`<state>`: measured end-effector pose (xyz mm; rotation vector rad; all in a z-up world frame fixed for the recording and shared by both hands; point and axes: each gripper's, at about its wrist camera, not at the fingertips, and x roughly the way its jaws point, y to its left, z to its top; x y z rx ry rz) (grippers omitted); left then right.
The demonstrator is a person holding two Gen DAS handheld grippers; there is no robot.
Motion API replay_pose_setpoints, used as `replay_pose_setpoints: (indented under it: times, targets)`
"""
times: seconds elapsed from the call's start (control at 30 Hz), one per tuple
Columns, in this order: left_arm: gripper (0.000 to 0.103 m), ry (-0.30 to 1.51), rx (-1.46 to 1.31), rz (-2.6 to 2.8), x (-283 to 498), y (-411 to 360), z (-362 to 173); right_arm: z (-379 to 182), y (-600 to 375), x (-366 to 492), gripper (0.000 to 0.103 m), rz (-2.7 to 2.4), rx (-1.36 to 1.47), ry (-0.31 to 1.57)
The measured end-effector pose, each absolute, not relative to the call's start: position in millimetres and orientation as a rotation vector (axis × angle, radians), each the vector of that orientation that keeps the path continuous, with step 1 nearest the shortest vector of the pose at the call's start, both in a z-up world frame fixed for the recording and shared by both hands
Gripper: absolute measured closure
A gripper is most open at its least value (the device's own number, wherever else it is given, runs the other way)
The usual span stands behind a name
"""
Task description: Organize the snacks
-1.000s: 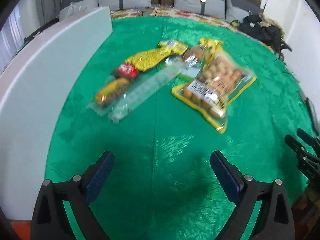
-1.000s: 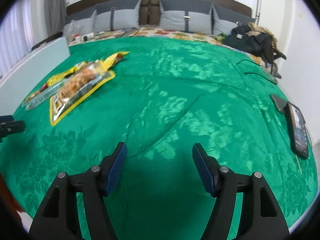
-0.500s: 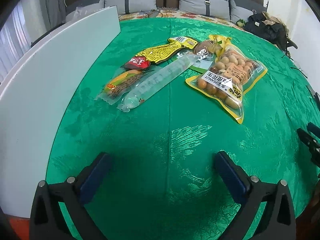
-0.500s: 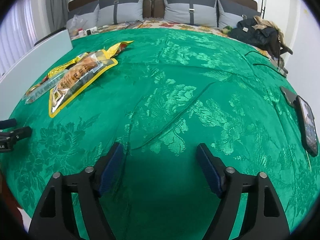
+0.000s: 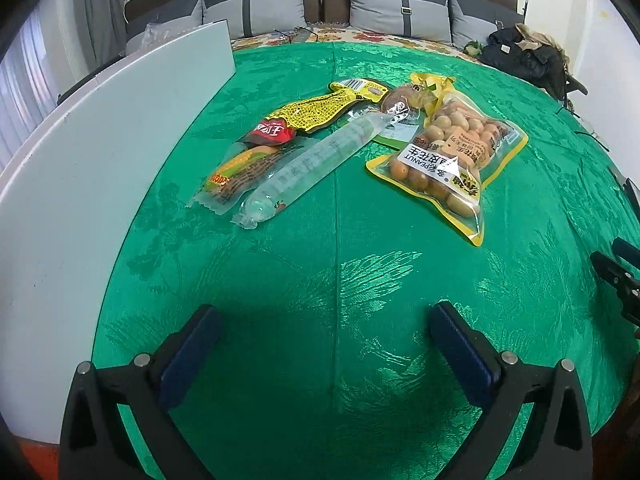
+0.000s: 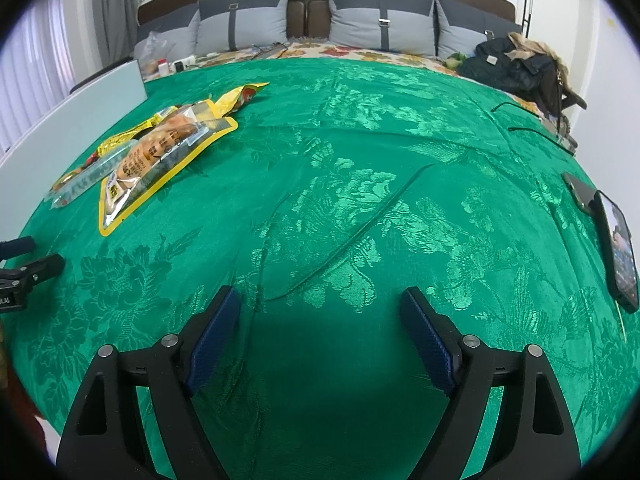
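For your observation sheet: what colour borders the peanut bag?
Yellow; the peanut bag shows best in the left wrist view.

Both the left gripper [image 5: 326, 346] and the right gripper [image 6: 320, 334] have black plastic arms, silver screws and ribbed dark-blue finger pads [image 6: 212, 334].

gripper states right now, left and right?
Left gripper: open, holding nothing, above the green cloth.
Right gripper: open, holding nothing, above the cloth.
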<state>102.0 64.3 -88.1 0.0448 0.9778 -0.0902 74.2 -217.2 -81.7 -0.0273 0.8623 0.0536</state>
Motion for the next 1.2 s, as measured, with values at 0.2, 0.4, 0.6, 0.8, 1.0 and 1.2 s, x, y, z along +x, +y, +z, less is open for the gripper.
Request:
replay_pose_setpoints:
  times: [0.2, 0.4, 0.6, 0.8, 1.0, 1.2]
  targets:
    - [0.000, 0.974, 0.045, -0.090, 101.8, 64.4, -88.0, -81.5, -217.3, 74.3, 0.017, 0.054, -0.027, 0.862]
    - [0.000, 0.967, 0.044, -0.091, 102.0, 64.0, -88.4, -81.5, -217.3, 74.3, 0.017, 0.054, -0.027, 0.863]
    - [0.000, 0.964, 0.045, -0.091, 101.5, 64.1, -88.1, -81.5, -217.3, 74.1, 0.016, 0.054, -0.027, 0.863]
    - [0.000, 0.964, 0.045, -0.091, 101.3, 63.9, -88.2, -81.4, -217.4, 74.1, 0.016, 0.054, -0.026, 0.863]
    - [0.000, 0.962, 0.044, -0.092, 100.9, 64.2, -87.8, -81.2, -217.5, 74.2, 0.016, 0.054, -0.026, 0.863]
    - [0.000, 0.959, 0.045, -0.093, 100.7, 64.3, -87.0, -81.2, -217.6, 74.2, 0.016, 0.054, -0.026, 0.863]
